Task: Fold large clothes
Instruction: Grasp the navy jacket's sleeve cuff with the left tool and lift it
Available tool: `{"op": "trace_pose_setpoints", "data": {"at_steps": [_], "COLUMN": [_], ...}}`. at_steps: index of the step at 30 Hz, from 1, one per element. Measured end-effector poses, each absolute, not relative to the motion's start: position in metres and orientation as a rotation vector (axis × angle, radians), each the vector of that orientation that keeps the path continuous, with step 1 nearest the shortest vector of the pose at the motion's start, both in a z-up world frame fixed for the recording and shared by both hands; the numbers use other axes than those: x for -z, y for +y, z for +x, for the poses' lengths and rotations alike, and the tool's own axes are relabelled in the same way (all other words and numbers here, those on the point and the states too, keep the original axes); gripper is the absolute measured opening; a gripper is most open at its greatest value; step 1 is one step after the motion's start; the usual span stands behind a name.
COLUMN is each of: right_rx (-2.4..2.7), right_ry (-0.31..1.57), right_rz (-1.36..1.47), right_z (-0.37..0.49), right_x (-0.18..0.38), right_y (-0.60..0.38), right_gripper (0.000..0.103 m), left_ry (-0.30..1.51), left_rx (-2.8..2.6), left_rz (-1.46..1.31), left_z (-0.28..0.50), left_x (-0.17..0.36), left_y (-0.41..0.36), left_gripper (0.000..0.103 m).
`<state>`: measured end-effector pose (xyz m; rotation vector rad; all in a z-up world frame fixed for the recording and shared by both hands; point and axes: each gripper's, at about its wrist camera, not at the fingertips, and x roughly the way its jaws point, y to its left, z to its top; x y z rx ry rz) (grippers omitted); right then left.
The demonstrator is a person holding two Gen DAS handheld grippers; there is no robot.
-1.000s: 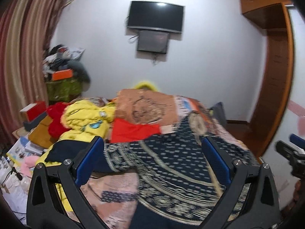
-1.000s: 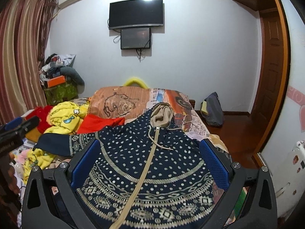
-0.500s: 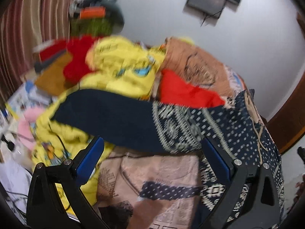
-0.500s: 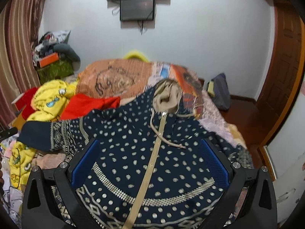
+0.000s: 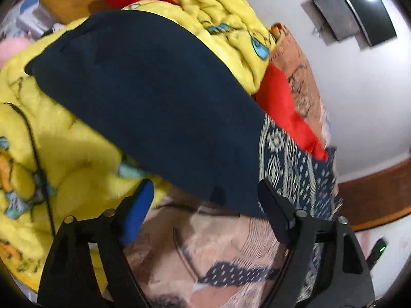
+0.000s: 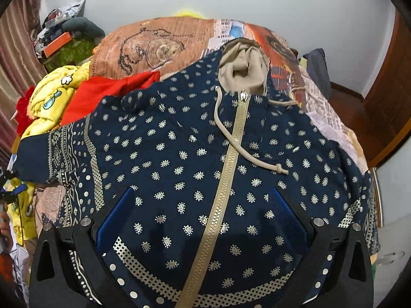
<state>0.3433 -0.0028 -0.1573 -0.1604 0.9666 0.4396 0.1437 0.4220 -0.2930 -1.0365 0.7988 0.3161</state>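
Note:
A navy zip hoodie (image 6: 179, 154) with pale paisley dots, a gold zipper (image 6: 228, 164) and a beige hood (image 6: 244, 69) lies face up on the bed. Its plain navy left sleeve (image 5: 154, 97) stretches out over a yellow cartoon blanket (image 5: 64, 148). My left gripper (image 5: 205, 192) hovers at the sleeve's lower edge near the shoulder, jaws closing, with the sleeve edge between the fingers but the pads not pressing on it. My right gripper (image 6: 203, 192) stands open just over the hoodie's chest, astride the zipper, holding nothing.
A red garment (image 6: 108, 92) and an orange printed bedcover (image 6: 154, 48) lie behind the hoodie. A cluttered pile (image 6: 64, 38) sits by the curtain at left. A dark bag (image 6: 316, 69) and a wooden door (image 6: 385, 89) are at right. A cable (image 5: 33, 138) crosses the yellow blanket.
Both grippers have dropped toward the bed. The left one swung left, rolled and came close to the navy sleeve, its jaws narrowing. The right one tilted down over the hoodie's chest.

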Motion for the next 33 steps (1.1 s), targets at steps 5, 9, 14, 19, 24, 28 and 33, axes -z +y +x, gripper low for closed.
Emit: {"op": "trace_pose_setpoints", "data": {"at_steps": [5, 9, 14, 19, 24, 28, 33], "right_rx": [-0.439, -0.438, -0.445, -0.45, -0.448, -0.444, -0.433], "right_ry": [0.996, 1.001, 0.992, 0.963, 0.928, 0.899, 0.869], "right_rz": [-0.161, -0.159, -0.159, -0.158, -0.144, -0.121, -0.1], "right_z": [0.35, 0.351, 0.348, 0.344, 0.344, 0.345, 0.343], "right_x": [0.166, 0.166, 0.158, 0.145, 0.13, 0.117, 0.106], "right_y": [-0.002, -0.001, -0.003, -0.013, -0.029, -0.048, -0.075], "right_gripper": [0.103, 0.103, 0.103, 0.103, 0.103, 0.103, 0.103], "left_ry": [0.764, 0.777, 0.839, 0.752, 0.633, 0.557, 0.507], "left_rx": [-0.37, -0.463, -0.564, -0.588, -0.527, -0.438, -0.287], "left_rz": [-1.029, -0.995, -0.823, -0.622, -0.464, -0.385, -0.293], "left_z": [0.15, 0.155, 0.165, 0.17, 0.192, 0.214, 0.258], "left_x": [0.292, 0.292, 0.274, 0.209, 0.13, 0.079, 0.033], "left_y": [0.442, 0.448, 0.435, 0.408, 0.373, 0.335, 0.262], "left_gripper": [0.063, 0.05, 0.013, 0.006, 0.003, 0.002, 0.002]}}
